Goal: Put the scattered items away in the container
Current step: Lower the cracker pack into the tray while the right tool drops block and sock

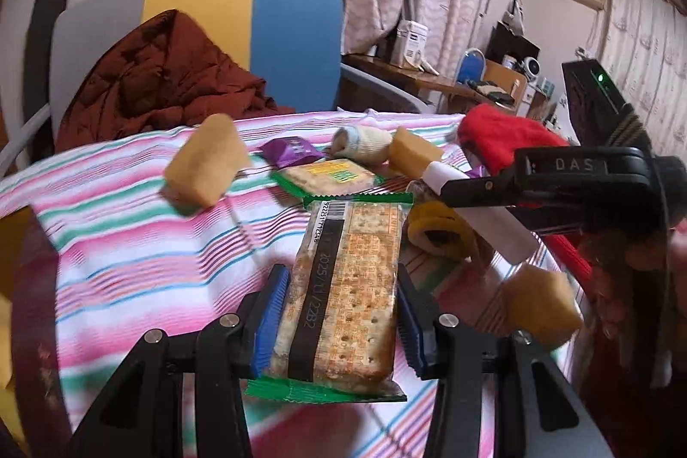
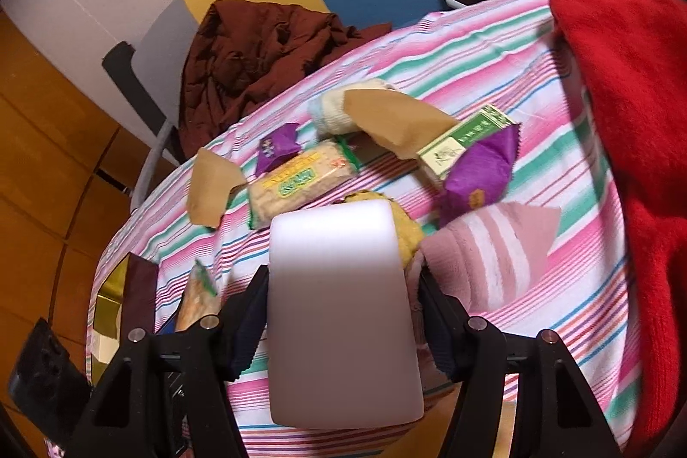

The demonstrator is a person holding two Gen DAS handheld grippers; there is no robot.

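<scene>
Gripping a crinkly cracker packet [image 1: 339, 286], smooth white block [image 2: 343, 312], striped cloth [image 1: 129, 256]

Glossy plastic cracker packet [image 1: 339, 295], striped cloth [image 1: 129, 243]

Soft, even indoor light, warm colour cast, faint shadows on the striped tablecloth [image 1: 129, 243], strong fisheye bending with dark vignetted corners, motion blur on nearby items, the white block [image 2: 339, 312] overexposed and out of focus, background furniture slightly soft.

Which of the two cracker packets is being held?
The cracker packet showing its barcode, clamped in the left gripper; the other packet lies on the striped cloth.
</scene>
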